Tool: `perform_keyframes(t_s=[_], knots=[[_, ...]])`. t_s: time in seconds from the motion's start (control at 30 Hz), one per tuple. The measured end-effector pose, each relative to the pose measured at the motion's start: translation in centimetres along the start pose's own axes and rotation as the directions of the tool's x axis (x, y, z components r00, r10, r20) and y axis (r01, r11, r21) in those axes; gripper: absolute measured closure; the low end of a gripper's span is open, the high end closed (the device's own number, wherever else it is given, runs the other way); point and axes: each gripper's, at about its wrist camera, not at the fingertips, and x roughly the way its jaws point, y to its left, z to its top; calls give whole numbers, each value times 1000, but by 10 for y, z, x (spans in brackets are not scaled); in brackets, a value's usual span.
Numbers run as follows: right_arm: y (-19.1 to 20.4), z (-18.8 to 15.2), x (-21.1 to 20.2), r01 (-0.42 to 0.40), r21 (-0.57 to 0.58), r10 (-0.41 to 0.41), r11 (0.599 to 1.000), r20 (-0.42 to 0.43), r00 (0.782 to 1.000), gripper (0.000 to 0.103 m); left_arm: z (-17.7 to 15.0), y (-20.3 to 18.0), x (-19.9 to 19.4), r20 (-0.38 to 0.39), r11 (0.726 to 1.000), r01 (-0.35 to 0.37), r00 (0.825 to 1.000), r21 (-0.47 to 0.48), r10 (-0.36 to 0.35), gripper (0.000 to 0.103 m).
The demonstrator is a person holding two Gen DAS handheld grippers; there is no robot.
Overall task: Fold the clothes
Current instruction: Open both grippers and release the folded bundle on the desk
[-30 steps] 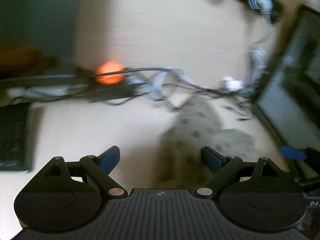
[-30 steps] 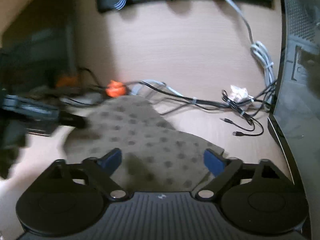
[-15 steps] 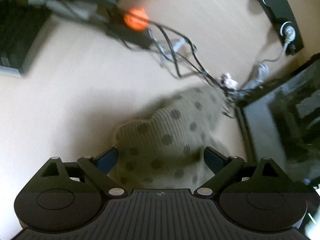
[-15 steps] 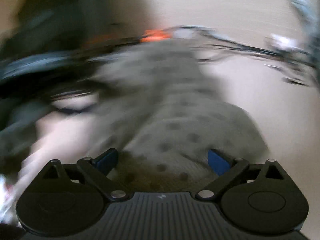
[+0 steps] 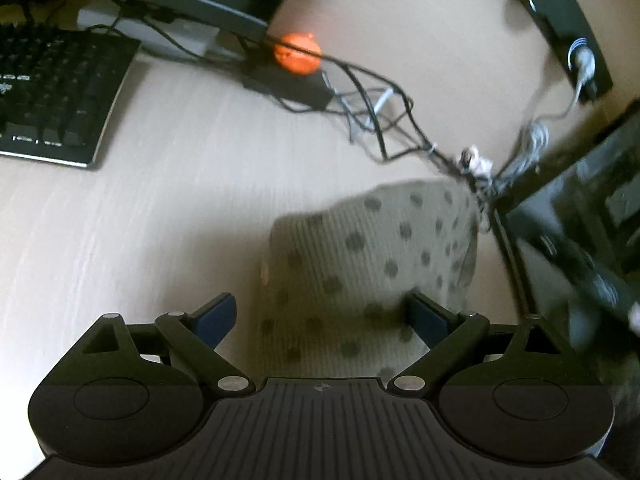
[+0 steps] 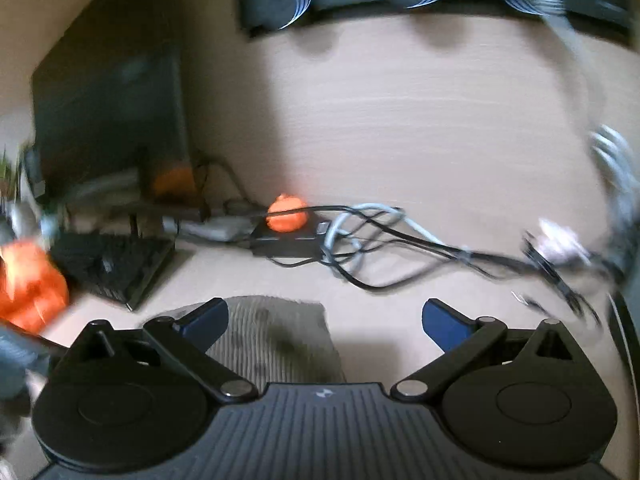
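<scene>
Pale wood desk, cluttered at the back: keyboard at 10 o'clock, orange ball and cables at 12. Left tongs hover over the spotted cloth, jaws wide apart, nothing held. Cloth lies bunched at 1 o'clock: soft, light, limp; best pinched at a corner or hem. Right tongs also spread and empty, tilted low, cloth's edge between the fingers at 6 o'clock.
</scene>
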Motion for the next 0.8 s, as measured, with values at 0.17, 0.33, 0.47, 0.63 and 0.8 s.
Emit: perform_keyframes(t_s=[0.17, 0.33, 0.47, 0.63, 0.8], knots=[[15, -9, 65, 130, -149, -144, 980, -87, 986, 0, 1, -1, -9, 19, 1000, -14, 1000, 17, 14, 7], [-17, -8, 14, 179, -14, -180, 984, -34, 983, 0, 14, 3, -8, 39, 1000, -25, 999, 12, 25, 7], [-23, -37, -24, 222, -18, -223, 975, -61, 973, 0, 28, 1, 0, 59, 999, -37, 998, 22, 36, 7], [9, -93, -40, 280, -156, -297, 947, -95, 950, 0, 38, -5, 22, 54, 975, -157, 987, 155, 151, 3], [46, -102, -65, 136, -209, -159, 968, -97, 982, 0, 49, -5, 26, 93, 943, -220, 975, 250, 203, 2]])
